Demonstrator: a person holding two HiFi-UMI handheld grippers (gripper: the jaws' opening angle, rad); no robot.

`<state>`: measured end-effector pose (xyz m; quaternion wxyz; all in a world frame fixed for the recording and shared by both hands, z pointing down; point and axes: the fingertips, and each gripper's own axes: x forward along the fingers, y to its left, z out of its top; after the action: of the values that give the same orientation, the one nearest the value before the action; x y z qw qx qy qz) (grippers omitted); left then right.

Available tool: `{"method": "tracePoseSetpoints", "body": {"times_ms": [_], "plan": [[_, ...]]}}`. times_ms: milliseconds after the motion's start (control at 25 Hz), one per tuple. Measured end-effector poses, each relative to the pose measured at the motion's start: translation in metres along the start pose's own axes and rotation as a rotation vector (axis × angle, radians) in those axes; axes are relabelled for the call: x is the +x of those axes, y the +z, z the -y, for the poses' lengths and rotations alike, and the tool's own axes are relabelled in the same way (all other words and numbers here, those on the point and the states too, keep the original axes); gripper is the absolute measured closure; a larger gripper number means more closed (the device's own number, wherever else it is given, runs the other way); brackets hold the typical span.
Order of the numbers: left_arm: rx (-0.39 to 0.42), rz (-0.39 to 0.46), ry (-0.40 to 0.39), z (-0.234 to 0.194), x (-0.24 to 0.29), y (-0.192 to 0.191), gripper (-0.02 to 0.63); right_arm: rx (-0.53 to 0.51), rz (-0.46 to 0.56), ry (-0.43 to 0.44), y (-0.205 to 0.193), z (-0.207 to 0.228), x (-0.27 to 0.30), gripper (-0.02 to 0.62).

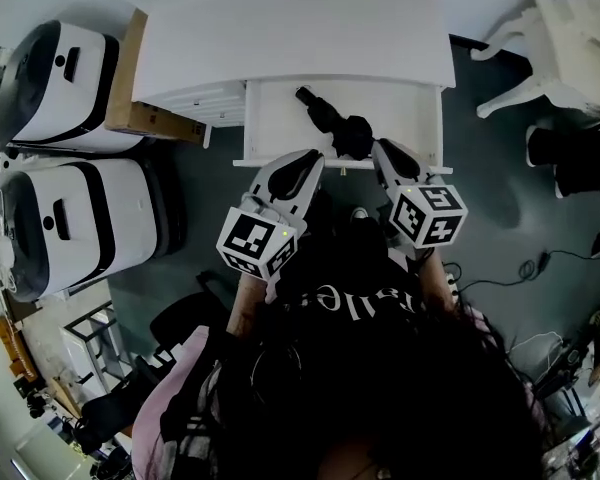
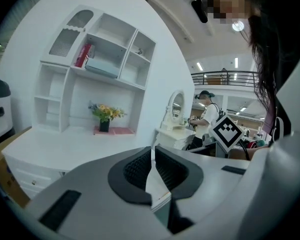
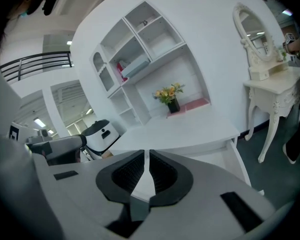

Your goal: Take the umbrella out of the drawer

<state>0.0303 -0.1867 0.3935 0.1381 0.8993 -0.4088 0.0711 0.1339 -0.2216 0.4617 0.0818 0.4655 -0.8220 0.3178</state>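
The black folded umbrella [image 1: 330, 118] lay inside the open white drawer [image 1: 272, 118], not yet taken out. It ran aslant from the middle of the drawer's back edge down toward the front edge, its bulkier end close to the front right corner. With the drawer pulled well clear of the white tabletop [image 1: 280, 38], nothing overhung the umbrella, so you could come at it from above.

You held both tools just over the drawer's front edge. Your left gripper [image 1: 305, 158] sat left of the umbrella's near end and your right gripper [image 1: 380, 148] just right of it, which looked like a bracketing approach with the bulky end as the likely target. Whether the right tip touched the fabric could not be told from the head view.

The jaws of your left gripper [image 2: 153, 151] were closed together with only a sliver of light between the ribbed pads and nothing caught there. The jaws of your right gripper [image 3: 146, 156] were likewise fully closed and empty. Both cameras looked past the tips at the tabletop and the white shelving behind it, not down into the drawer, so the tools probably pointed too shallowly to grasp. You would have needed to tip one down and part its jaws first
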Motion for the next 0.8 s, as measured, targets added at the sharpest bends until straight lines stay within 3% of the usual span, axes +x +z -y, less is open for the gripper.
{"method": "tracePoseSetpoints", "body": {"times_ms": [320, 800], "plan": [[0.012, -0.019, -0.079, -0.064, 0.019, 0.009, 0.572, 0.033, -0.012, -0.072, 0.001, 0.004, 0.058, 0.537], [-0.008, -0.054, -0.182, -0.125, 0.042, -0.002, 0.572, -0.055, -0.214, -0.157, -0.046, 0.020, 0.127, 0.532]]}}
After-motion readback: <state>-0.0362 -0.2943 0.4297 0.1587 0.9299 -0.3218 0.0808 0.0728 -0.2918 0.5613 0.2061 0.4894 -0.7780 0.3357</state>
